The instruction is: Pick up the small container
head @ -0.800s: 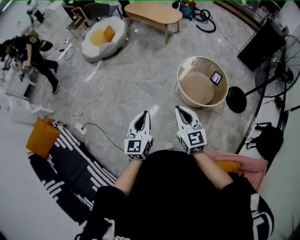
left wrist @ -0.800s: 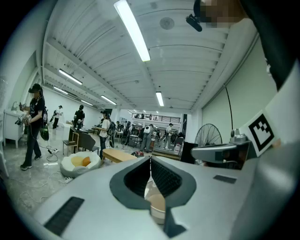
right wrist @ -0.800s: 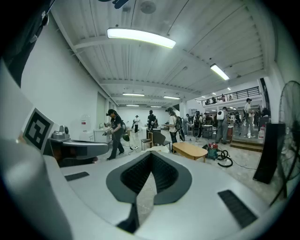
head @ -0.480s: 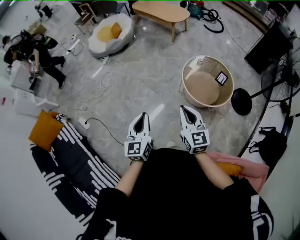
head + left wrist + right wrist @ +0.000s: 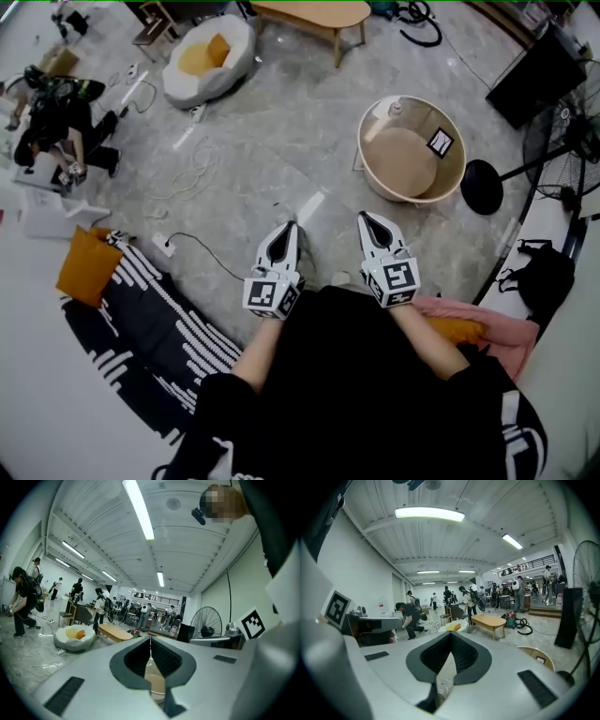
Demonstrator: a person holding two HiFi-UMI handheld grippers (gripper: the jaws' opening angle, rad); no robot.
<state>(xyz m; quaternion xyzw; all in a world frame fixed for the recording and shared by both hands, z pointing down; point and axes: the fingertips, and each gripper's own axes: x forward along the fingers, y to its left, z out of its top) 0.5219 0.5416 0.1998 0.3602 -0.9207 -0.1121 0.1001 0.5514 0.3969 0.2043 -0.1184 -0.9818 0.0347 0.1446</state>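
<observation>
The left hand-held gripper [image 5: 287,228] and right hand-held gripper [image 5: 365,217] are both clenched on nothing, near the person's body. What looks like the small container [image 5: 396,108] sits at the far rim of the round tub [image 5: 448,178] on the floor, well apart. Reaching in with jaws together would knock it over rather than grasp it. Only the head view shows that container; the gripper views show each pair of tips meeting.

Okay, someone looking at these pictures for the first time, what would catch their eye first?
The white left gripper and right gripper stand side by side at the middle of the head view, jaws together and empty. Beyond the right one a round beige tub sits on the grey floor, and a black-and-white striped rug lies at lower left.
</observation>
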